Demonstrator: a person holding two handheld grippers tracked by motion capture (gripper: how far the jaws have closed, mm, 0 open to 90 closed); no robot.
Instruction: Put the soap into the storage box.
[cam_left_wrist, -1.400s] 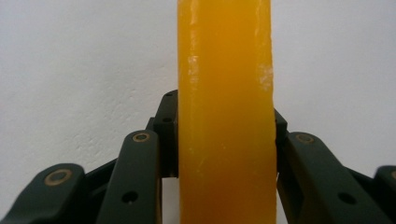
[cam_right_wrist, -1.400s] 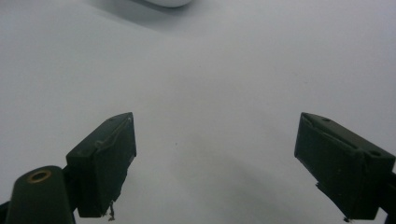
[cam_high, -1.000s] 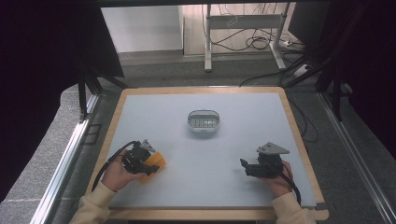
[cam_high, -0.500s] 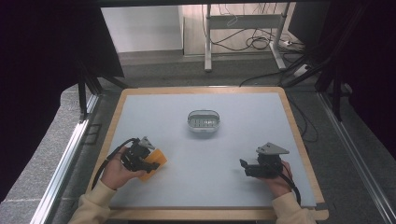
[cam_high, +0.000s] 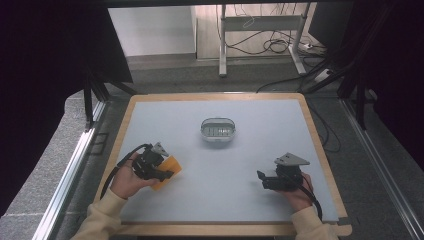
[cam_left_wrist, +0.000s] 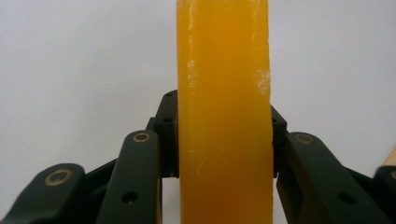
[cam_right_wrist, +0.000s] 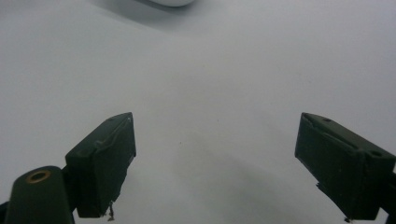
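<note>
two tools: left tool (cam_high: 167, 174) clamps orange block (cam_left_wrist: 224, 112); right tool (cam_right_wrist: 219, 168) jaws apart.

High view looks forward and down on the whole table (cam_high: 150, 115) from the person's side. Left gripper view sits very close behind an orange block (cam_left_wrist: 224, 112), table surface behind it. Right gripper view looks low across the same table surface, close.

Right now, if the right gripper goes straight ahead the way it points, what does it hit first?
Bare table lies between the open jaws of the right gripper. The white dish sits at the top edge, slightly left of center, so probably that first, though depth is unclear.
</note>
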